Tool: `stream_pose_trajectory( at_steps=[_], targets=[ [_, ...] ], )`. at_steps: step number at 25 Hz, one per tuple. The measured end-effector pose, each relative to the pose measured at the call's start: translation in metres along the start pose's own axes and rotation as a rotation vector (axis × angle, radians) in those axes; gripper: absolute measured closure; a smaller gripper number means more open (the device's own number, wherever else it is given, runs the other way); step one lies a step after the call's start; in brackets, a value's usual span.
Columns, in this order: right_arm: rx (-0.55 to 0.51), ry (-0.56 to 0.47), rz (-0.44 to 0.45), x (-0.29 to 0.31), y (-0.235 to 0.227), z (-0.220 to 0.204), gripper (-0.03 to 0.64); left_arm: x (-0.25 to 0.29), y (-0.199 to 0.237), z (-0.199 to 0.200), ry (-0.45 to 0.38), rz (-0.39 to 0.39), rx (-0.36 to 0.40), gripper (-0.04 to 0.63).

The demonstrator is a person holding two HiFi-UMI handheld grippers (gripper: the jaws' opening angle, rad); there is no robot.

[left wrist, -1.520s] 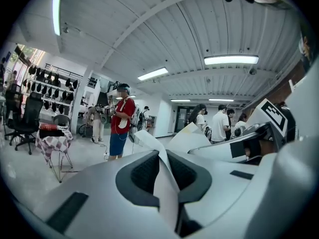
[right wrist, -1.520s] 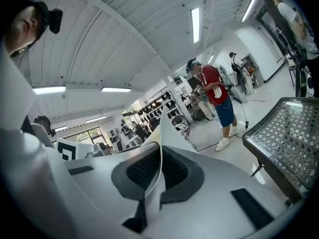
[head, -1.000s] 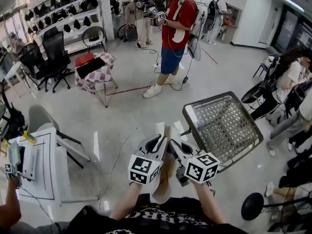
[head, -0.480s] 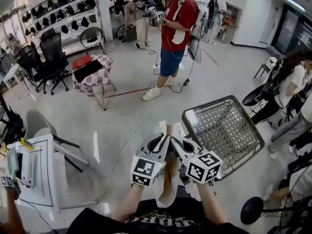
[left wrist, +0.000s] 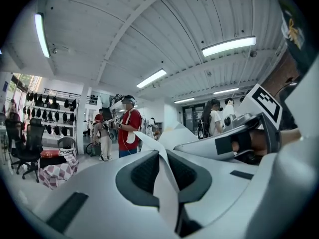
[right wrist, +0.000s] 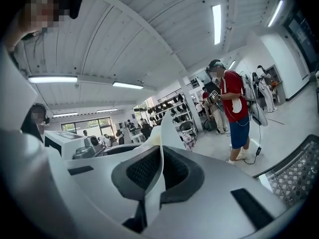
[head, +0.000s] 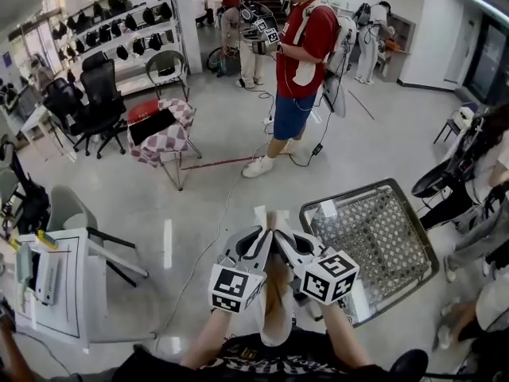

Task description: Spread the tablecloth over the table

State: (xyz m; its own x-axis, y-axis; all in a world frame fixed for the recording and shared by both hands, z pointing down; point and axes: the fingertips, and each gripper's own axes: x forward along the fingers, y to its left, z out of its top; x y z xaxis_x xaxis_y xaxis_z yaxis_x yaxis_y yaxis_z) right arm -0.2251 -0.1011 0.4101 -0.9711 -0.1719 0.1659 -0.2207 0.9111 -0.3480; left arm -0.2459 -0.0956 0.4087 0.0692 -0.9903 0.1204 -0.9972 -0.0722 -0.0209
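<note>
A cream tablecloth hangs bunched between my two forearms in the head view. My left gripper and right gripper are side by side, almost touching, each shut on a top edge of the cloth. In the left gripper view a fold of the tablecloth is pinched in the left gripper. The right gripper view shows the tablecloth clamped in the right gripper. The bare metal mesh table stands just right of the grippers, below them.
A person in a red shirt stands ahead holding grippers. A small table with a checked cloth is at the left. A white cabinet and grey chair sit near left. Seated people are at the right. A cable crosses the floor.
Both grippers have travelled together across the room with the cloth still pinched. In the head view the mesh table has slid lower, and the person in red looks closer.
</note>
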Motion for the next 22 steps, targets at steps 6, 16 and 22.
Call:
stream_pose_trajectory(
  at_steps=[6,16,22],
  targets=[
    [0.004,-0.044,0.0,-0.019,-0.065,0.036,0.6,0.056,-0.021,0.023,-0.011,0.01,0.065,0.551],
    [0.009,-0.151,-0.04,-0.045,-0.149,0.081,0.6,0.134,-0.041,0.054,-0.038,0.008,0.126,0.549],
    [0.041,-0.199,-0.099,-0.043,-0.199,0.097,0.6,0.183,-0.038,0.061,-0.052,-0.027,0.138,0.548]
  ],
)
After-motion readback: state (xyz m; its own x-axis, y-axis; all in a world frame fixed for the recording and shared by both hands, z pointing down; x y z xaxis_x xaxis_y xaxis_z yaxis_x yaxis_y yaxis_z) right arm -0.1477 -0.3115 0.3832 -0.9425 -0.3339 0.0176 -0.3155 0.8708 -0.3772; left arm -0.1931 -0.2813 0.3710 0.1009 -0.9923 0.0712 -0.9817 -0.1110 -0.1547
